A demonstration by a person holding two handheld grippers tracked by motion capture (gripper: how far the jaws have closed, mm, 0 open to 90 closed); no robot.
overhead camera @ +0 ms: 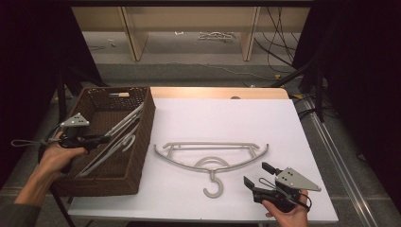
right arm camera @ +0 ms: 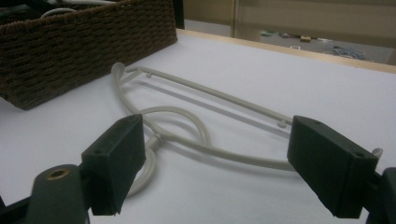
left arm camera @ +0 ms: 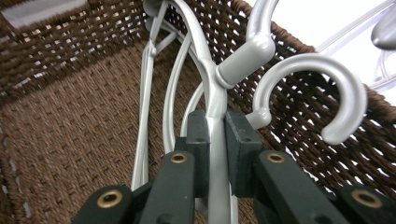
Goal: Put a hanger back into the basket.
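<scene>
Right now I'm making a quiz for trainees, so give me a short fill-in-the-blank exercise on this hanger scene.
1. The left gripper has its jaws shut on a hanger inside the woven ____.
2. The right gripper hovers with its jaws ____.
3. The second hanger lies flat on the ____ table.
4. That hanger's hook points toward the ____ gripper.

Missing words: basket; open; white; right
</scene>
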